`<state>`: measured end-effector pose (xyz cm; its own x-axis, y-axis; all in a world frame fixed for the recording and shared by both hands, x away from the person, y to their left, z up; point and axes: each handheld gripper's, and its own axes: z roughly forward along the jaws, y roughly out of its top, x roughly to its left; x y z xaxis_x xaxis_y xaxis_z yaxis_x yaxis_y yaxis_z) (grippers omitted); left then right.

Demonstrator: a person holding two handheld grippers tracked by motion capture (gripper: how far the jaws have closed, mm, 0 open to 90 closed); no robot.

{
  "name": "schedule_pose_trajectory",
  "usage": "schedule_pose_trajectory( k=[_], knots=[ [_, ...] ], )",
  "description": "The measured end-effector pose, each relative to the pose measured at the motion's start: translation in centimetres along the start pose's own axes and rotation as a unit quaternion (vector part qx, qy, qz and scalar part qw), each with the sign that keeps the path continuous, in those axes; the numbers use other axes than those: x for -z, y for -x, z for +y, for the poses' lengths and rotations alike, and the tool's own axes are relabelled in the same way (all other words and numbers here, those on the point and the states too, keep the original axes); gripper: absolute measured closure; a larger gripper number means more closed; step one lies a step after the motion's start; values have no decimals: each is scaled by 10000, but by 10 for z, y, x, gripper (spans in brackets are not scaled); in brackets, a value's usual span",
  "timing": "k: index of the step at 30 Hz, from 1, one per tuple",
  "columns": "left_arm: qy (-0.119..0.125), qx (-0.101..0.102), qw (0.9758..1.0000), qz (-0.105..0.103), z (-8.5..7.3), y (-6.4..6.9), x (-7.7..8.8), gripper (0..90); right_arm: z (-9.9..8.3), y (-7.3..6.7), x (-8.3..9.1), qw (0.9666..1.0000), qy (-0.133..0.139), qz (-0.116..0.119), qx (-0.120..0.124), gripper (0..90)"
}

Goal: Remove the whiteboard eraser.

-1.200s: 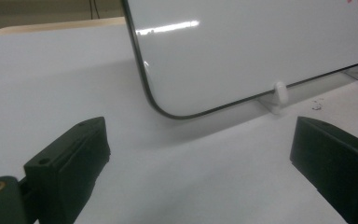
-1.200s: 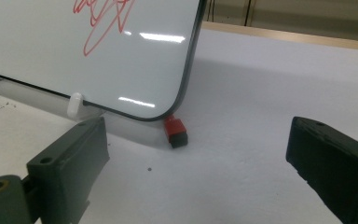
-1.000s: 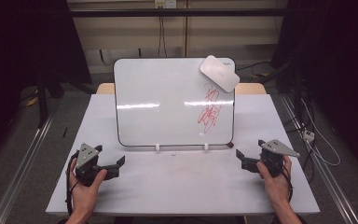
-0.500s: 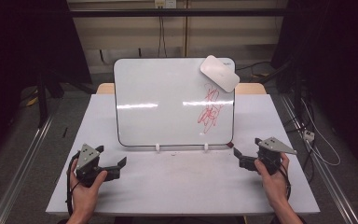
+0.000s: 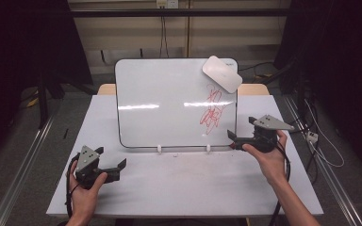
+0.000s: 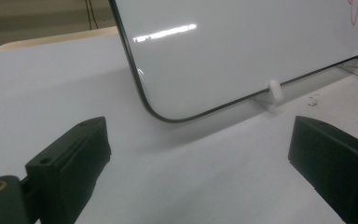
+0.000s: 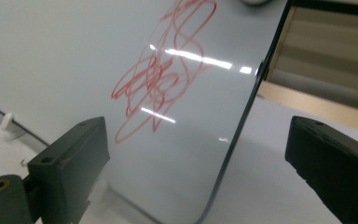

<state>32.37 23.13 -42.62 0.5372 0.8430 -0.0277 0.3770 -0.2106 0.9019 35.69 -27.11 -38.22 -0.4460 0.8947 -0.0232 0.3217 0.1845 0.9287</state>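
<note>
My right gripper (image 5: 238, 140) is lifted off the table (image 5: 184, 188) with its jaws spread wide and nothing between them, its tips just beside the lower right corner of the board (image 5: 169, 103); in the right gripper view the board's dark right edge runs up between the two jaws, with the red scribble (image 7: 161, 70) to the left of it. My left gripper (image 5: 118, 167) sits low near the table's front left corner, jaws also spread and empty, pointing toward the board's rounded lower left corner (image 6: 154, 109) but well short of it. The board stands tilted back on two small white feet (image 5: 159, 149) about mid-table, and the scribble (image 5: 211, 109) covers its right part, unwiped as far as I can see. The eraser (image 5: 222, 74) clings to the board's upper right corner, apart from both grippers. I judge the job barely begun: nothing is gripped, the eraser is yet to be taken, and all the wiping is left. Room is good: the front strip of the table is bare between my hands, and the right edge of the table leaves a free band beside the board for raising my right gripper toward the eraser. The board's edge is close to my right jaws, so a careless swing could knock it off its feet.
</note>
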Motion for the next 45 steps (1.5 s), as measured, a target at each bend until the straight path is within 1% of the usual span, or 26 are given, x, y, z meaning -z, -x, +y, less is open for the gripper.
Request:
schedule_pose_trajectory(
  k=[3, 4, 5, 6, 9, 12, 14, 15, 20, 21, 22, 24, 27, 29, 30, 31, 32, 33, 34, 35, 37, 39, 42, 43, 44, 45],
  knots=[
    [45, -64, 10000, -1, 1, 1, 2, 53, 14, 2, -4, 9999, 84, 3, 145, 64],
    [45, -64, 10000, -1, 1, 1, 2, 53, 14, 2, -4, 9999, 84, 3, 145, 64],
    [66, -39, 10000, -24, 1, 2, 2, 53, 23, 2, -6, 9996, 127, -46, 258, 62],
    [61, -65, 10000, -33, 1, 2, 3, 53, 27, 2, -7, 9993, 157, -62, 319, 62],
    [24, -71, 10000, -5, 0, 1, 2, 53, 39, 3, -9, 9987, 184, -119, 450, 64],
    [-5, -22, 10000, 3, -1, -1, 0, 53, 49, 4, -12, 9977, 249, -174, 607, 67],
    [-18, 10, 10000, -33, -1, -1, -1, 53, 52, 4, -13, 9975, 264, -181, 636, 72],
    [-27, -32, 10000, -35, 0, 0, -1, 53, 56, 4, -16, 9970, 311, -220, 668, 73],
    [-31, -41, 10000, -40, 0, 0, -2, 53, 65, 3, -21, 9960, 354, -269, 773, 77],
    [-31, -26, 10000, -35, -1, 0, -2, 53, 70, 4, -24, 9955, 345, -300, 833, 69],
    [-40, 3, 10000, -27, -1, 0, -2, 53, 70, 4, -24, 9955, 345, -300, 833, 69],
    [-47, -10, 10000, -14, -1, 0, -2, 53, 77, 7, -28, 9953, 356, -303, 850, 59],
    [-57, 75, 9999, -57, 0, 1, -3, 53, 82, 9, -31, 9951, 337, -335, 873, 61],
    [-35, 8, 10000, -39, 2, 4, -3, 53, 91, 12, -35, 9936, 306, -403, 1006, 81],
    [-41, -64, 10000, -46, 2, 5, -3, 53, 94, 12, -36, 9929, 284, -409, 1082, 96],
    [-121, 24, 9998, -172, 1, 7, -5, 53, 98, 12, -38, 9921, 260, -416, 1156, 113],
    [-121, 24, 9998, -172, 1, 7, -5, 53, 101, 12, -39, 9912, 240, -436, 1224, 120],
    [-148, 75, 9997, -201, 1, 8, -6, 53, 104, 12, -41, 9904, 247, -453, 1281, 122],
    [-182, 4, 9996, -235, 1, 9, -7, 52, 107, 12, -43, 9896, 246, -478, 1335, 126],
    [-182, 4, 9996, -235, 1, 9, -7, 52, 107, 12, -43, 9896, 246, -478, 1335, 126],
    [-177, 29, 9996, -238, 0, 9, -8, 53, 117, 13, -50, 9865, 183, -557, 1527, 152],
    [-181, -16, 9996, -206, 0, 8, -8, 53, 124, 13, -54, 9849, 165, -607, 1615, 159],
    [-216, -29, 9996, -172, -4, 6, -5, 53, 131, 14, -60, 9828, 66, -648, 1725, 183],
    [-216, -29, 9996, -172, -4, 6, -5, 53, 131, 14, -60, 9828, 66, -648, 1725, 183],
    [-218, -10, 9996, -152, -5, 5, -5, 53, 133, 14, -62, 9814, 45, -670, 1800, 197],
    [-251, -32, 9996, -154, -6, 4, -5, 53, 134, 15, -63, 9812, 29, -646, 1821, 218]
  ],
)
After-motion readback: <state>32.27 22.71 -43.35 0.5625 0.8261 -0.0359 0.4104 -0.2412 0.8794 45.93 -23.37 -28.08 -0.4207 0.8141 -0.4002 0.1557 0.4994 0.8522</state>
